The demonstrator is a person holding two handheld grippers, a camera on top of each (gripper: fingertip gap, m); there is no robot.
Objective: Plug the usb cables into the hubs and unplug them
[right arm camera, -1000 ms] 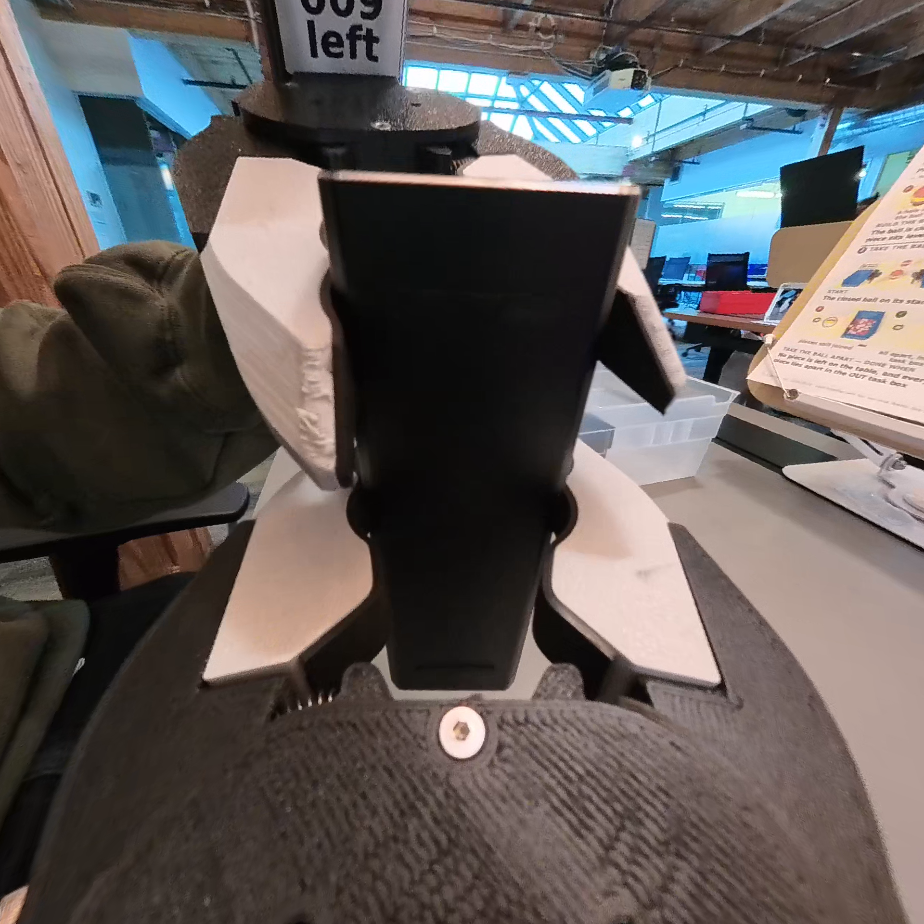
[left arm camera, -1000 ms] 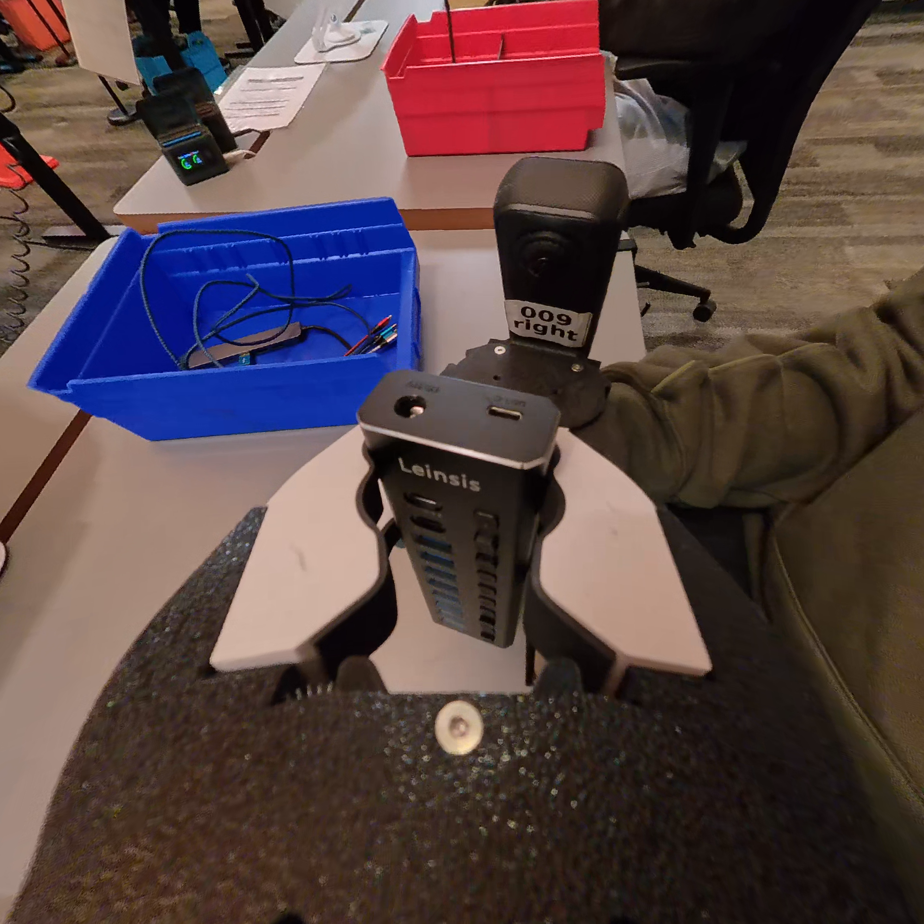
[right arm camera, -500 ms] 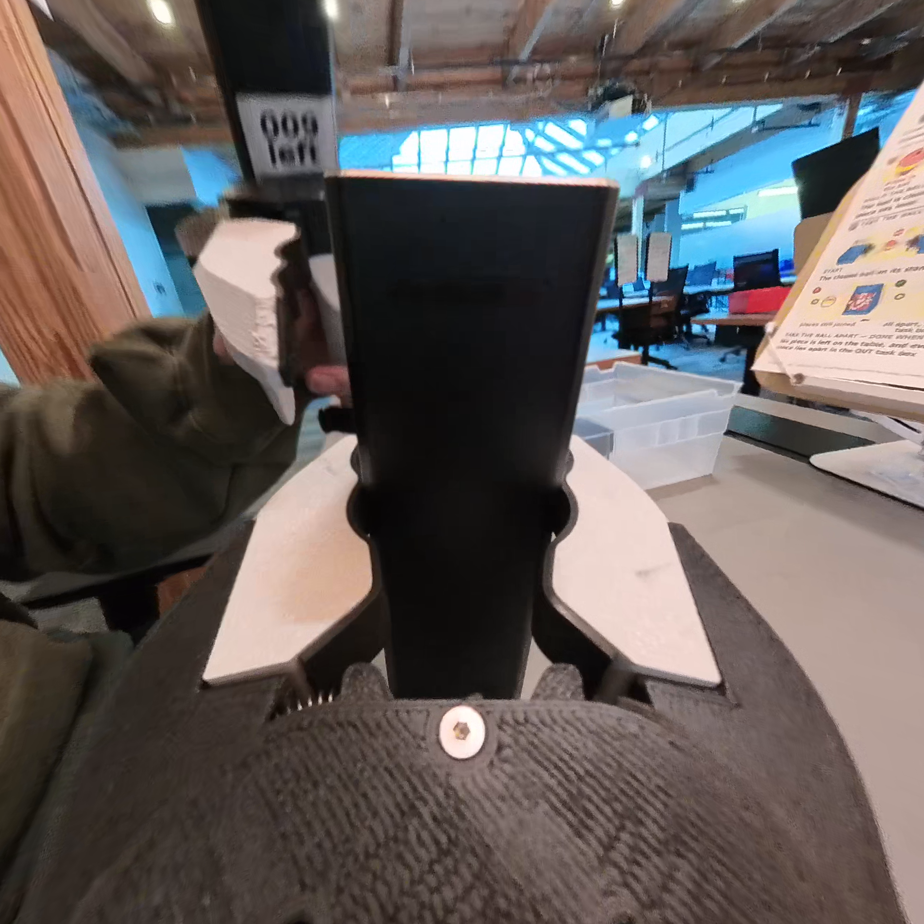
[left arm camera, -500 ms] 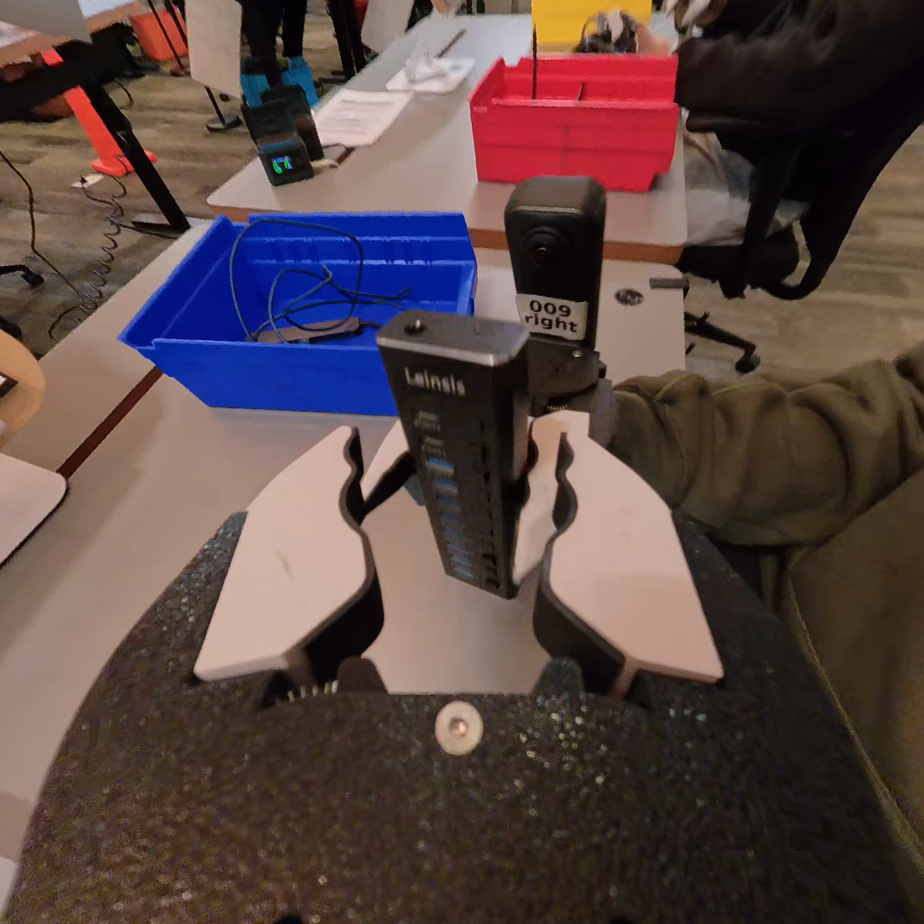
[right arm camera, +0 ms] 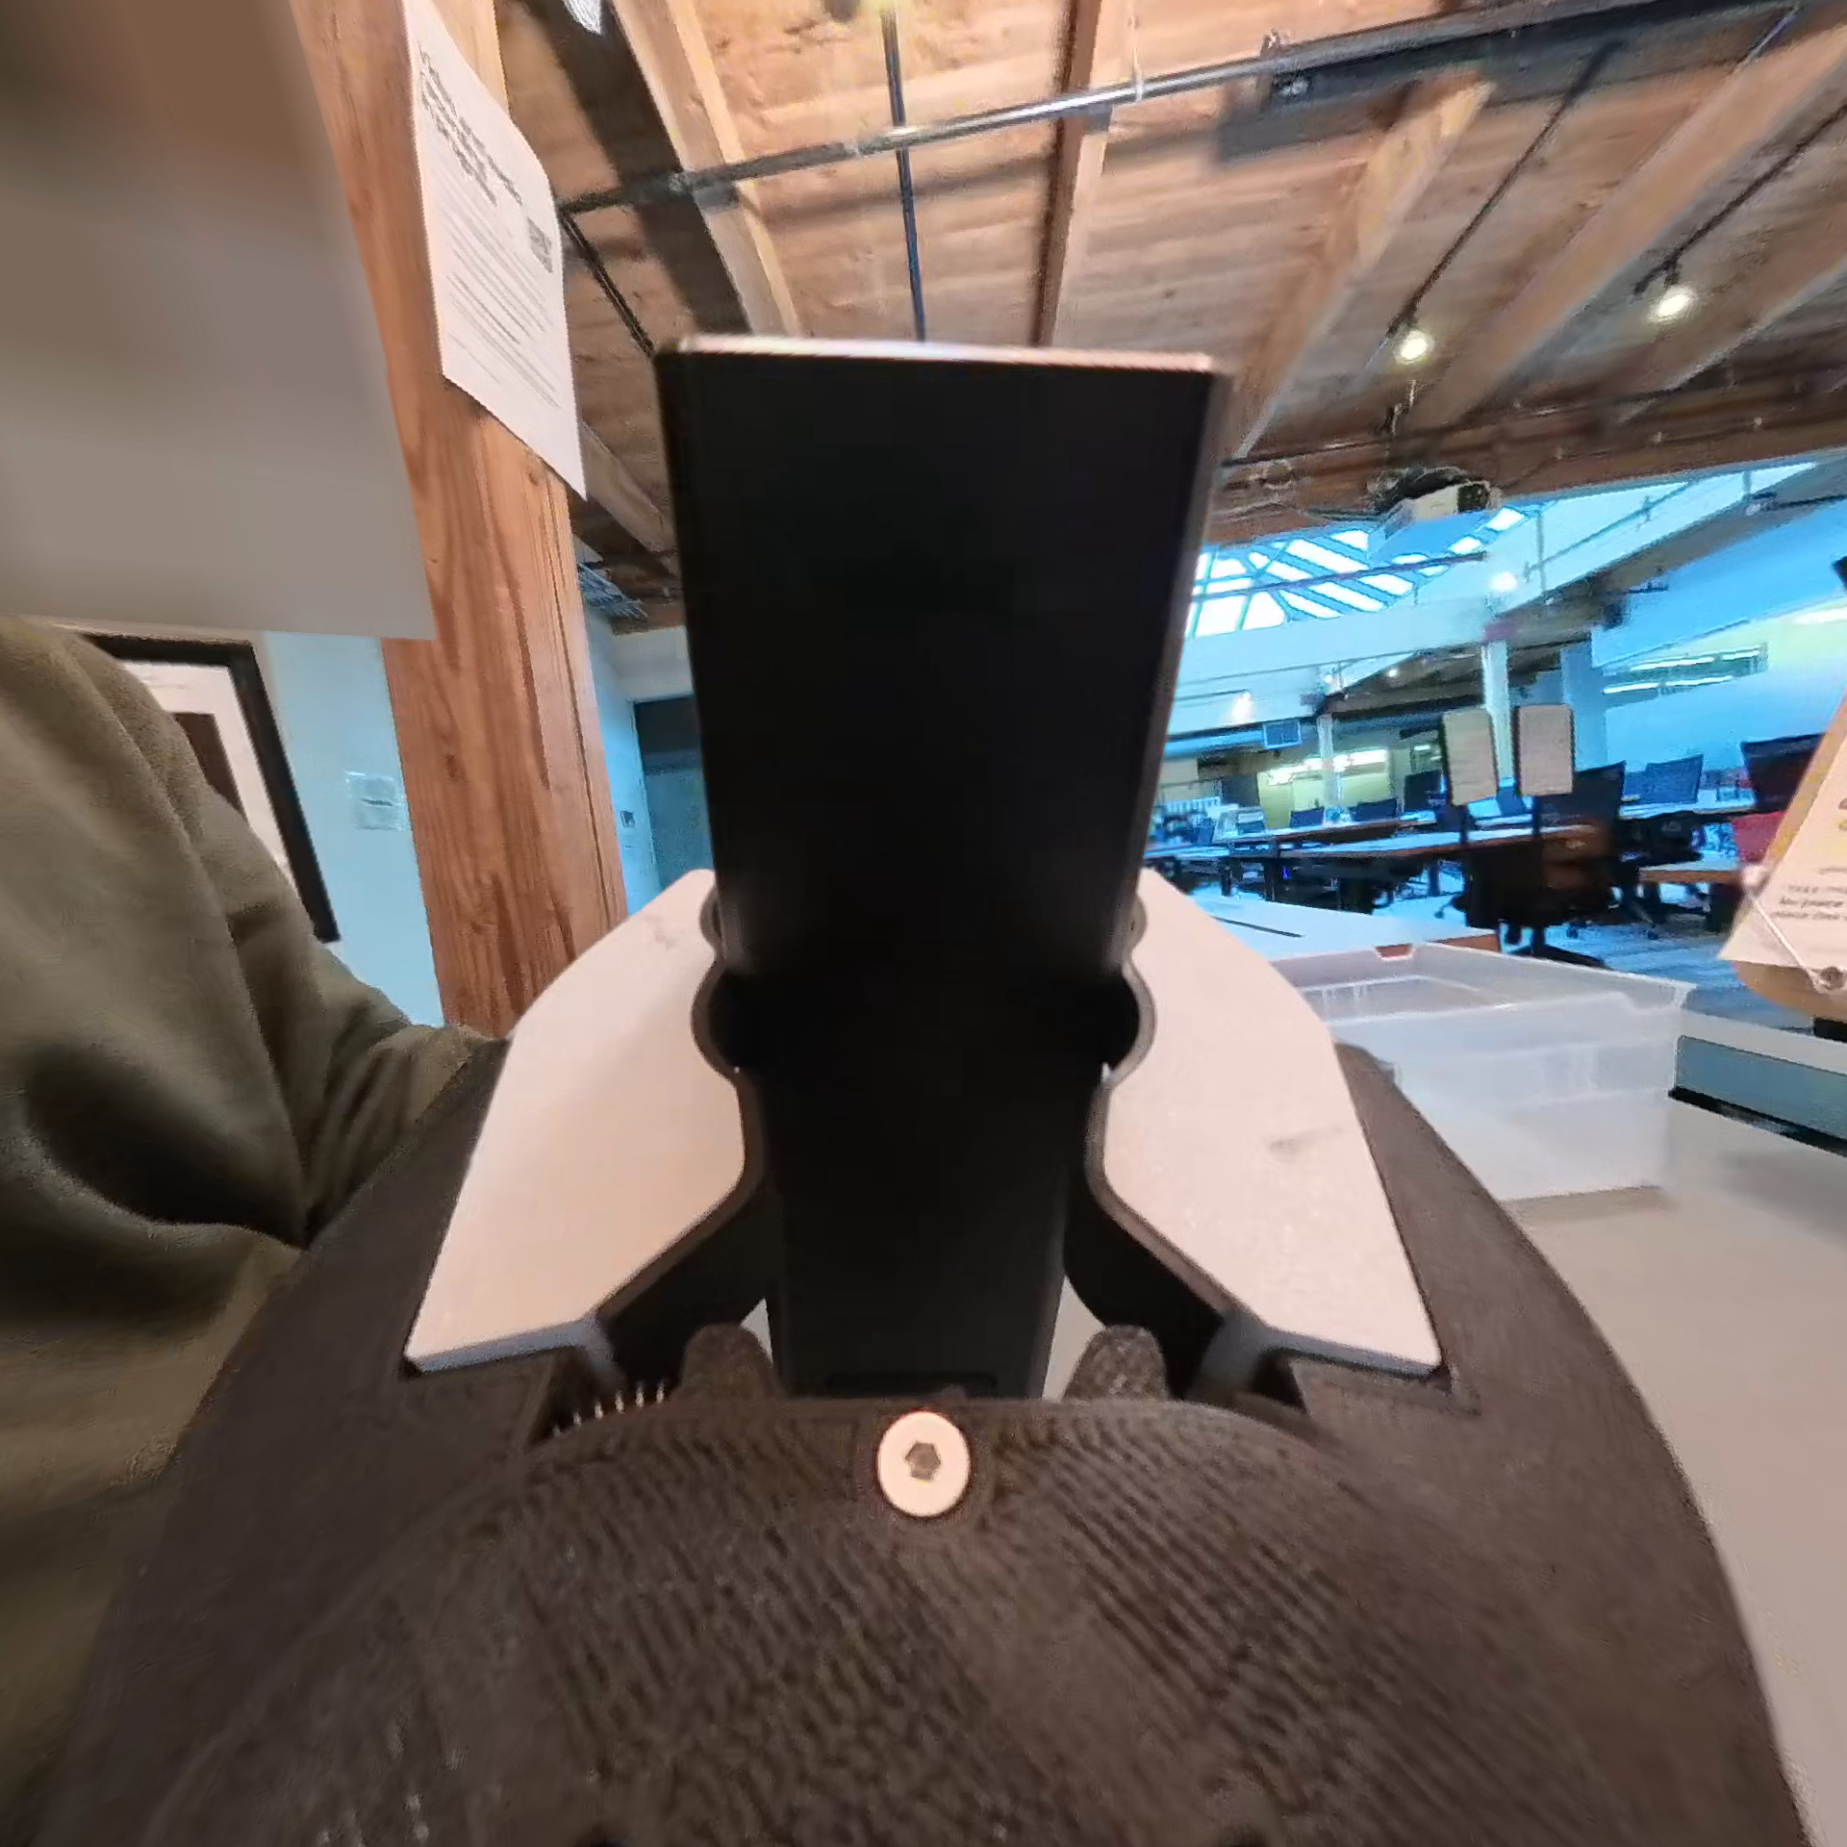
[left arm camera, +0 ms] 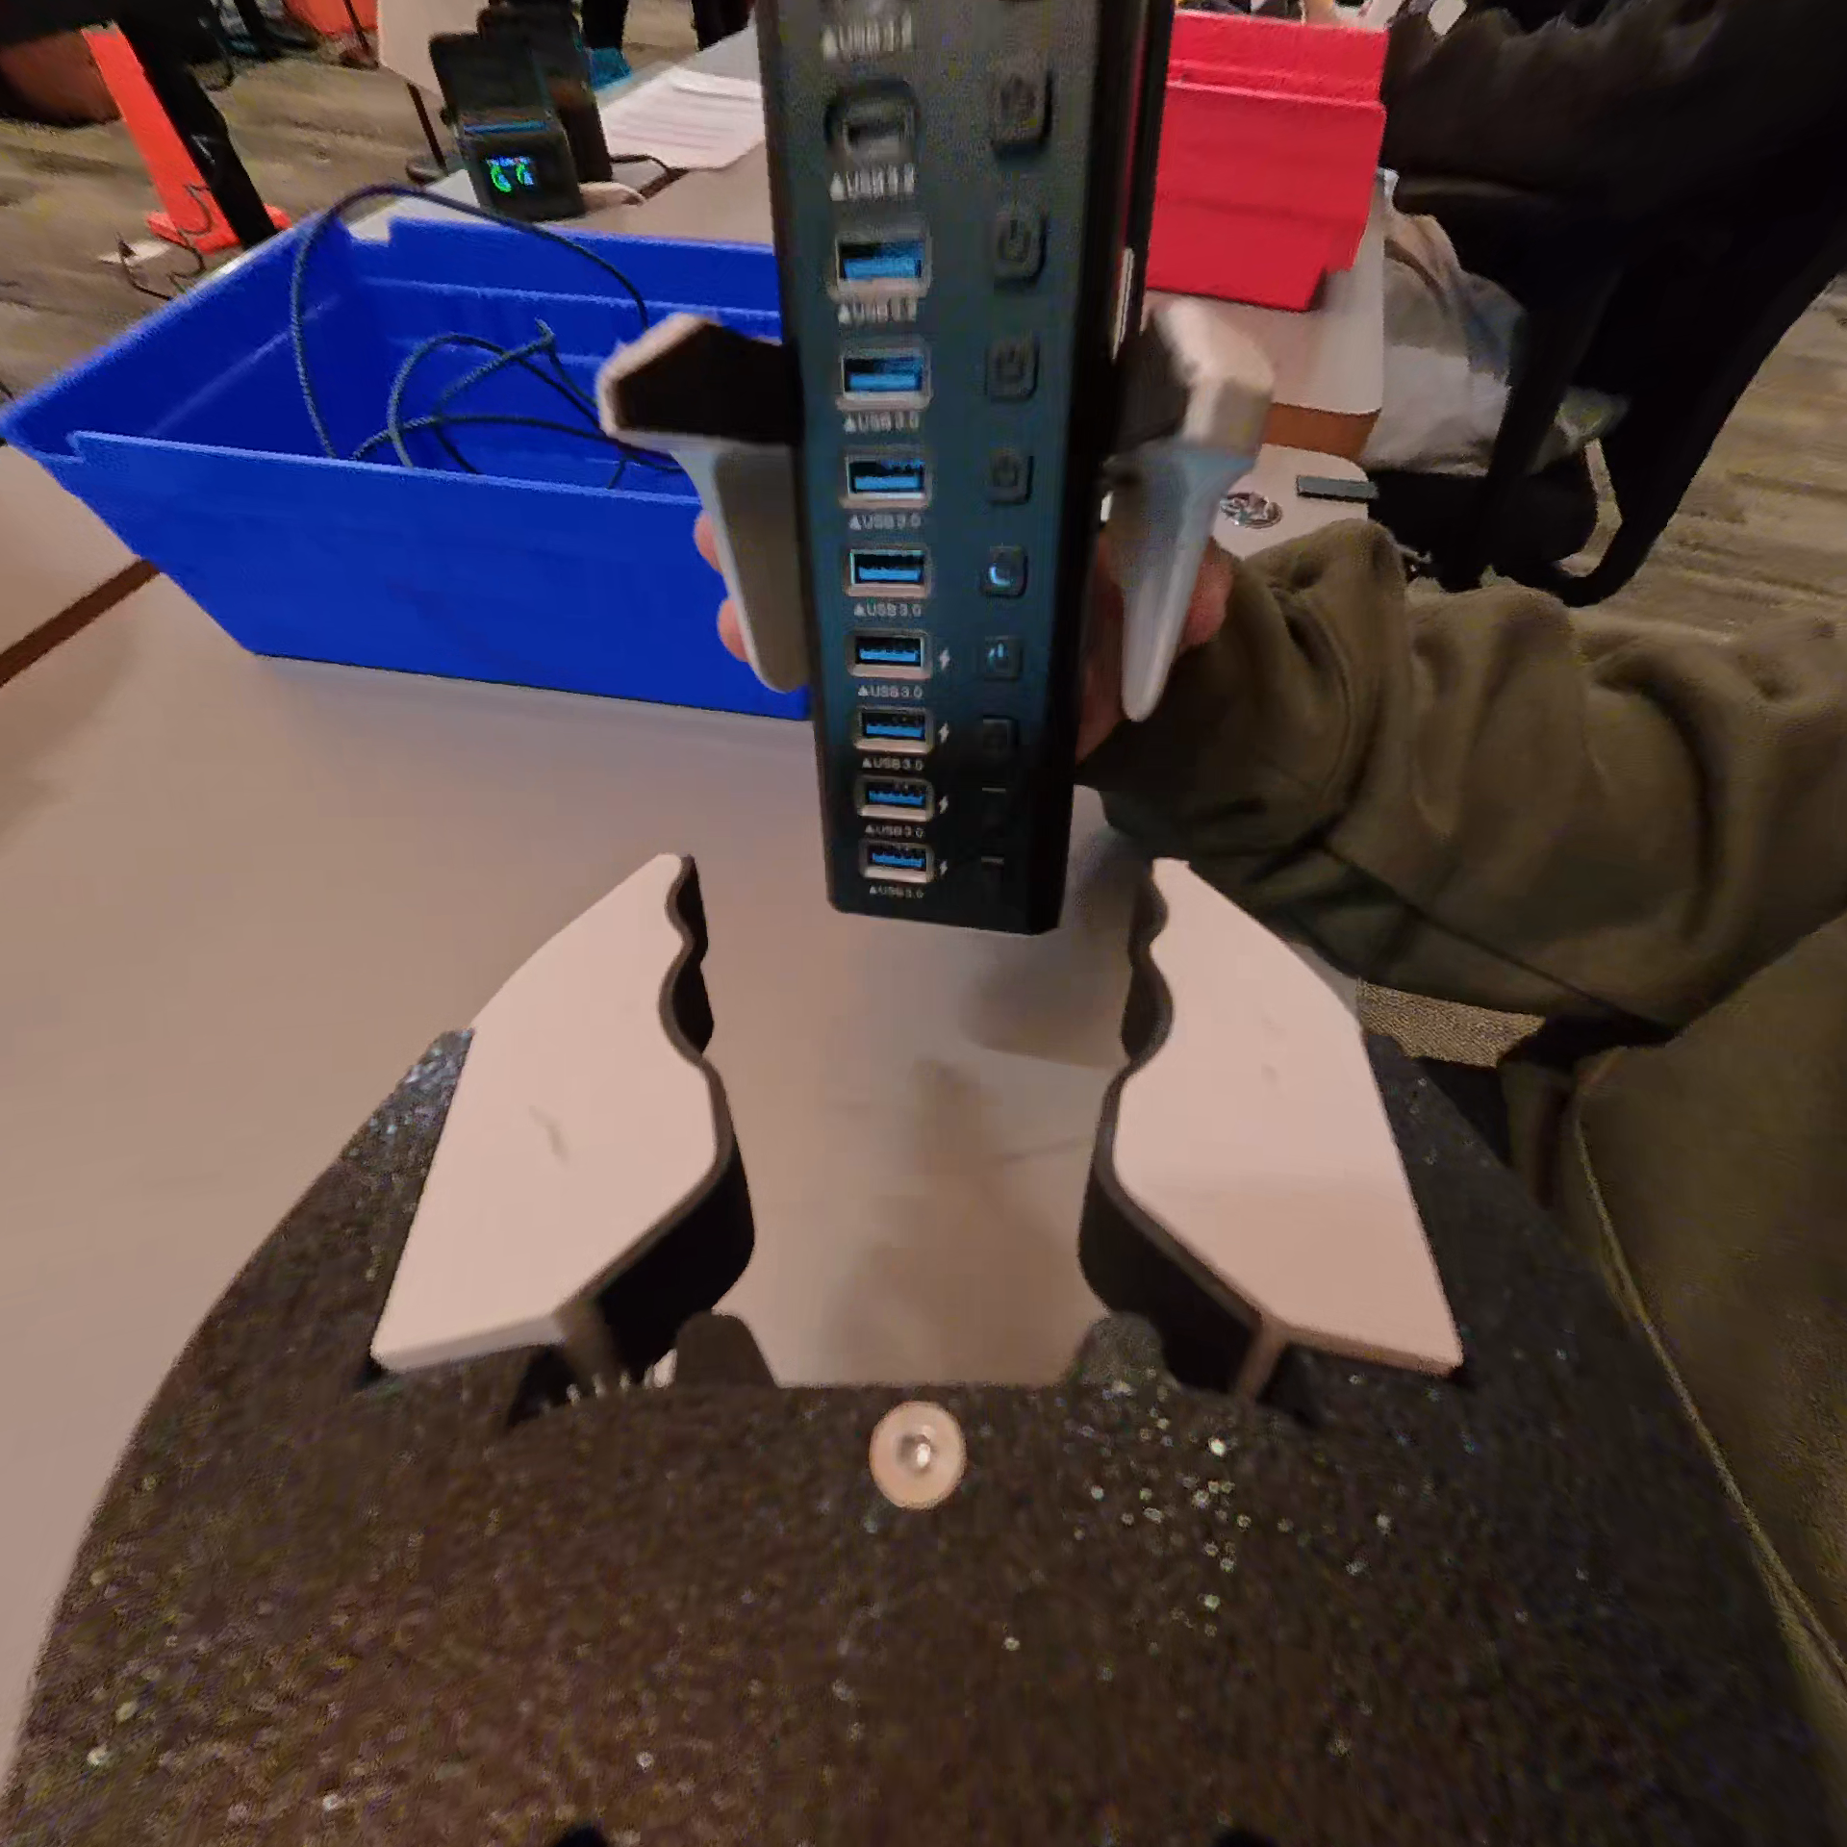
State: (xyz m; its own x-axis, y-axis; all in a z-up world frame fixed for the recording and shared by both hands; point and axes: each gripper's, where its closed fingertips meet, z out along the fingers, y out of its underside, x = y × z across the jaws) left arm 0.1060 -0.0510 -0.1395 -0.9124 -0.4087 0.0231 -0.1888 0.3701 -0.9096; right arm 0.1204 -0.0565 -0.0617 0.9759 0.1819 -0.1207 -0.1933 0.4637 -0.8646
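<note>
Smooth grey table (left arm camera: 300,900), left gripper (left arm camera: 915,959) released, right gripper (right arm camera: 924,959) clamping slab-shaped black hub (left arm camera: 939,480).

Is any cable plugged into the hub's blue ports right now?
No: in the left wrist view every blue port on the hub is bare, and the cables lie in the blue bin.

In my left view, the long black plastic hub (left arm camera: 939,500) at the top middle has tiny white print under each blue port (left arm camera: 888,572). A small black box with a glowing screen (left arm camera: 515,175) sits at the top left, next to a printed white paper sheet (left arm camera: 690,115). In my right view, a white printed page (right arm camera: 495,270) hangs on the wooden post (right arm camera: 500,750) at the top left. A yellow sign card (right arm camera: 1794,900) with print shows at the right edge.
</note>
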